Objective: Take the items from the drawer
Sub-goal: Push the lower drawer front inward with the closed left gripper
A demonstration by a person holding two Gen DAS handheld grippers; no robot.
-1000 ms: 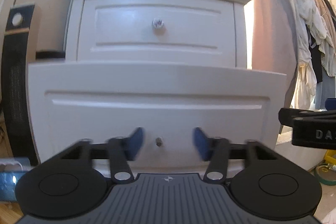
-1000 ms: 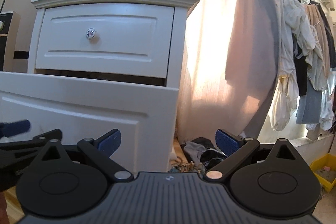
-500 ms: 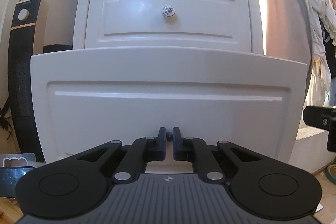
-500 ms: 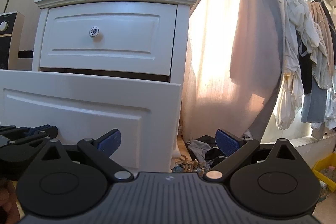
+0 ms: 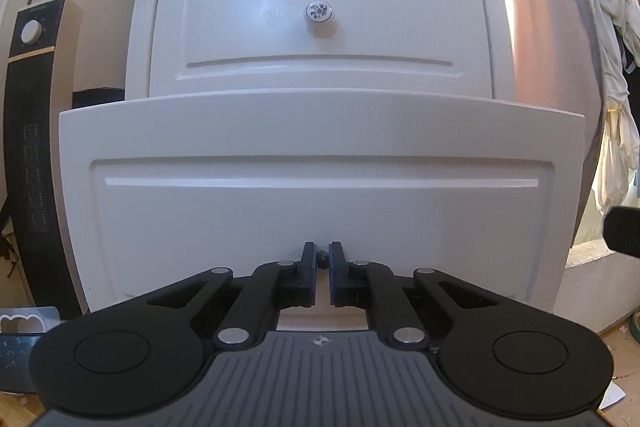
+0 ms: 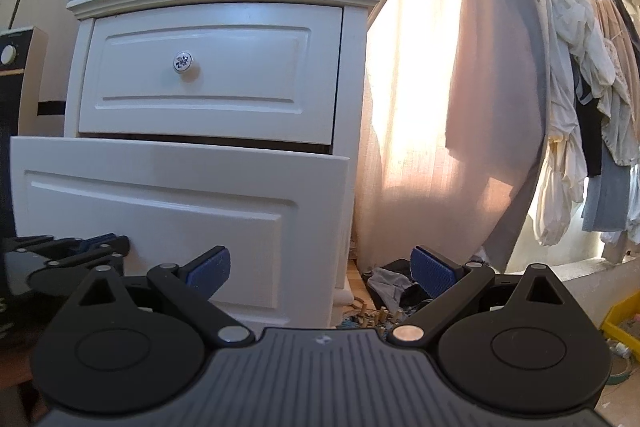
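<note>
fingers of the left hand-held gripper [image 5: 322, 261] have just shut on the lower drawer [image 5: 320, 187] knob [image 5: 322, 258], likely ready to pull, while the right hand-held gripper [image 6: 320, 269] waits wide.

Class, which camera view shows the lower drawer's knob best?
The left wrist view: the lower drawer's knob sits centred between the left tongs, which are shut on it. The right wrist view hides it behind the left tongs, seen side-on.
</note>
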